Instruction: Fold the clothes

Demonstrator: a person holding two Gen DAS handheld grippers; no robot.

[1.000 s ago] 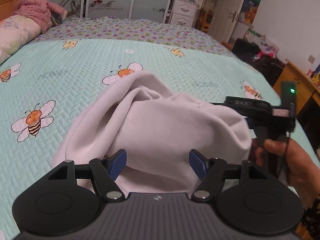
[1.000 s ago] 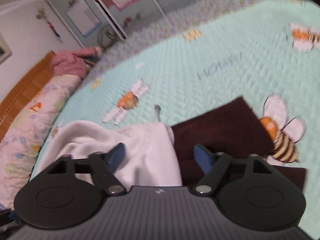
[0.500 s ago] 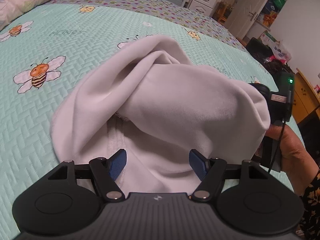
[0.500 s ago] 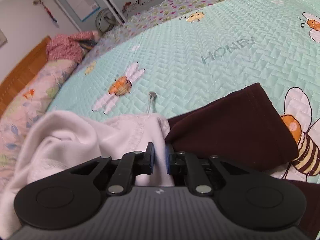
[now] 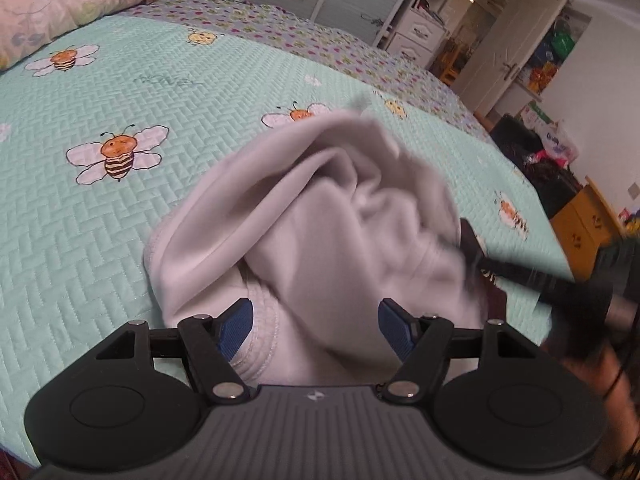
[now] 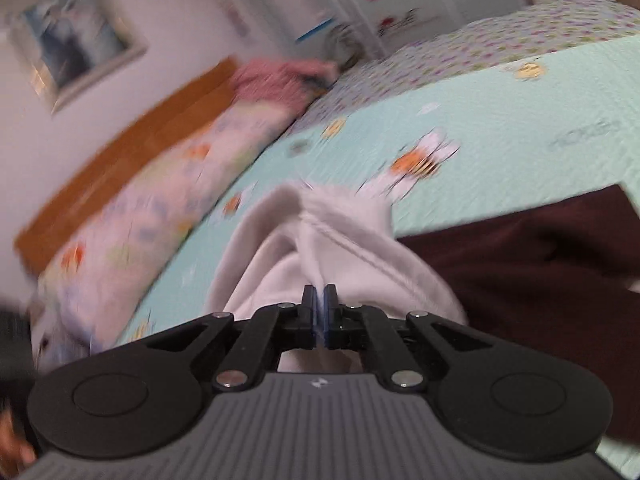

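Note:
A white fleece garment (image 5: 320, 232) lies bunched on the mint bee-print bedspread (image 5: 120, 240). My left gripper (image 5: 316, 324) hovers over its near hem, open, blue pads apart and not pressing the cloth. My right gripper (image 6: 319, 300) is shut on a fold of the white garment (image 6: 320, 240) and holds it raised off the bed. In the left wrist view the right gripper (image 5: 472, 252) shows as a blurred black bar at the garment's right side. A dark maroon garment (image 6: 520, 264) lies flat to the right, partly under the white one.
A floral pillow (image 5: 60, 0) and a pink bundle lie at the head of the bed by the wooden headboard (image 6: 120, 160). A wooden cabinet (image 5: 588, 224), clutter and a door stand beyond the bed's right edge. The person's hand (image 5: 600, 360) holds the right gripper.
The right gripper went from open to shut on the white garment's edge, then lifted and swung with it. The left gripper shifted along the bed and rolled, staying open. The garment's bunch shifted.

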